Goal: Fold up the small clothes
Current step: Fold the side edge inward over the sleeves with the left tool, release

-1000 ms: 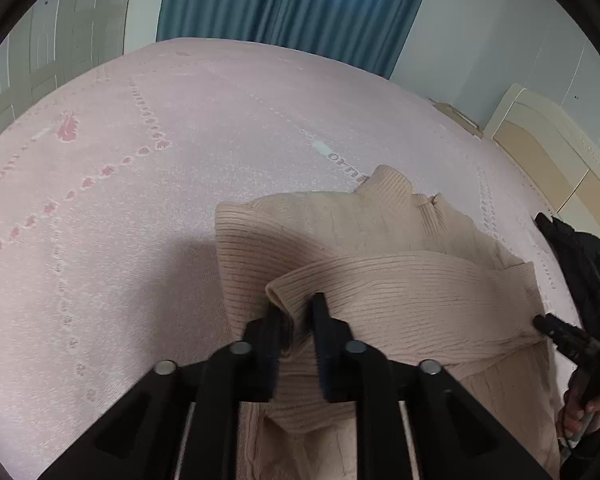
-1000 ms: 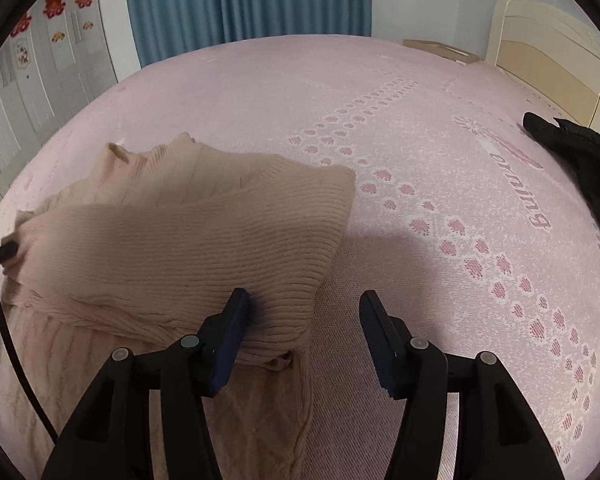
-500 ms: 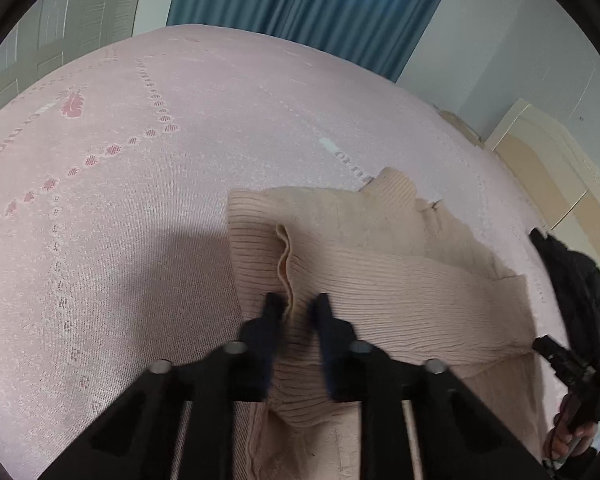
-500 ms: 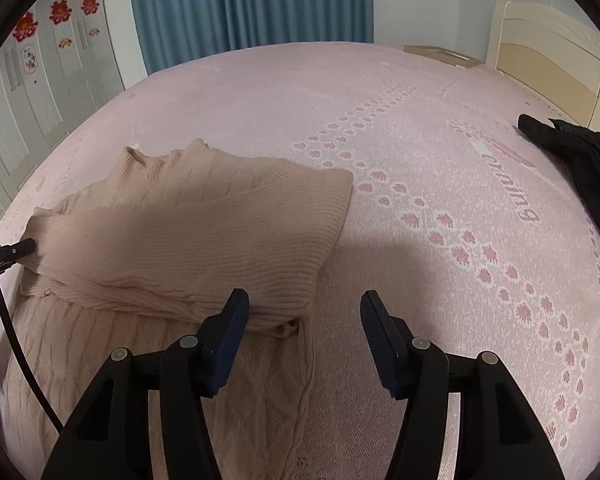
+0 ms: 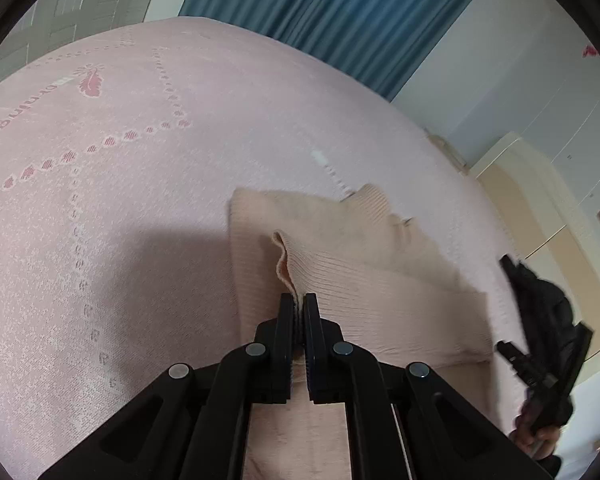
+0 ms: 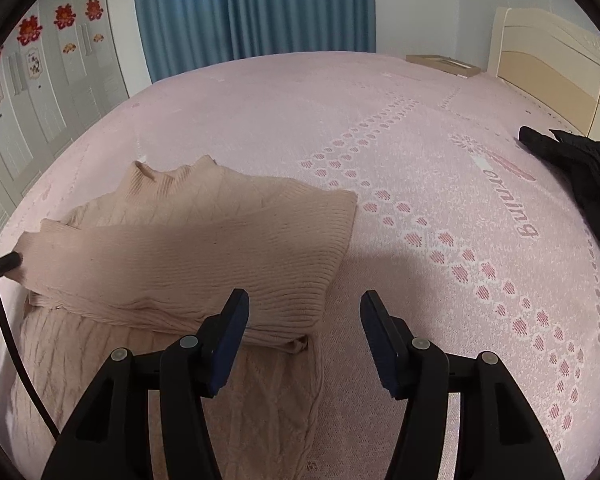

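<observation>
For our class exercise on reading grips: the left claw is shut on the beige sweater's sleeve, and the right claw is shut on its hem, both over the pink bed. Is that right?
Not quite. The right claw is open and holds nothing, as the right wrist view shows; it hangs over the sweater edge. The left claw is indeed shut on the sleeve, over the pink bed.

Sweater [image 6: 204,248] lying on bed [image 6: 300,112], toward left in right wrist view, sleeve folded across body. Left gripper [image 5: 299,300] pinching sleeve cuff at sweater's left edge. Right gripper [image 6: 304,300] hovering over sweater's right edge, jaws apart. Dark garment [image 6: 580,168] lying well apart, right, near headboard [image 6: 560,52]. Curtain [image 6: 256,8] hanging behind bed.
</observation>
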The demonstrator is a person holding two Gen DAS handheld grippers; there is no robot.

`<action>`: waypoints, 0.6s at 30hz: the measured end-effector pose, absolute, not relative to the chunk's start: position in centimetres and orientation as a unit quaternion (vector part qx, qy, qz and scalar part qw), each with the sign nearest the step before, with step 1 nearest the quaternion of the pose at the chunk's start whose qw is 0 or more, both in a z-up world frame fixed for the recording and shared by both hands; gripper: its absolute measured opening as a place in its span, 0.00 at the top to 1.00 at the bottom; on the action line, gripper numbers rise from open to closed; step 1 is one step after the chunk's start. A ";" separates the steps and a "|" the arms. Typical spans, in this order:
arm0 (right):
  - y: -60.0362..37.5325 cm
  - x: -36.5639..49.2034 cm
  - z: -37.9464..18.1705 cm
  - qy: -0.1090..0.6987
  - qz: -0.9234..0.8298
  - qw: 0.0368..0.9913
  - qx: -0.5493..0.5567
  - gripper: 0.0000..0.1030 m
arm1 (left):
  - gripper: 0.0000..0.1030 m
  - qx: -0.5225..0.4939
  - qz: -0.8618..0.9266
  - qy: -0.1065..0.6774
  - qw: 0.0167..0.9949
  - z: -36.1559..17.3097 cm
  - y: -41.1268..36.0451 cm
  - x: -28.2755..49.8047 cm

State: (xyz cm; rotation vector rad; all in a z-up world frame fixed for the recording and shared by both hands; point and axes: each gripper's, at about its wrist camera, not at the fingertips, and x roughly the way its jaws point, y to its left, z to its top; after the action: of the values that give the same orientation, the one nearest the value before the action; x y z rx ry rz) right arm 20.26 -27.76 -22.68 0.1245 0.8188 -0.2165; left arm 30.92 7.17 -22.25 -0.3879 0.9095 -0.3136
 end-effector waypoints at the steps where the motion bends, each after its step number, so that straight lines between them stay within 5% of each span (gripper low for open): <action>1: -27.8 20.4 -22.8 0.398 -0.106 0.909 0.059 0.45 | 0.94 -0.175 -0.140 0.441 0.869 -22.8 6.9 31.1; 6: -28.1 21.2 -24.0 0.408 -0.116 0.904 0.052 0.45 | 0.86 -0.140 -0.120 0.440 0.879 -23.2 6.2 31.4; 8: -28.3 21.7 -24.7 0.414 -0.121 0.901 0.049 0.44 | 0.59 -0.136 -0.120 0.424 0.888 -22.9 6.0 31.5; 9: -28.5 21.9 -25.1 0.419 -0.121 0.898 0.048 0.43 | 0.54 -0.131 -0.116 0.421 0.890 -23.0 5.8 31.7; 18: -29.8 20.5 -23.8 0.417 -0.135 0.897 0.052 0.36 | 0.53 -0.100 -0.085 0.446 0.885 -24.1 4.6 31.7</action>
State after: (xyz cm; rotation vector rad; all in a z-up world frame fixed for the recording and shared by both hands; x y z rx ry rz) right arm 20.48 -29.79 -23.79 0.1077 0.8633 -0.2805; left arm 31.71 4.63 -24.14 -0.2085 0.9280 -0.1775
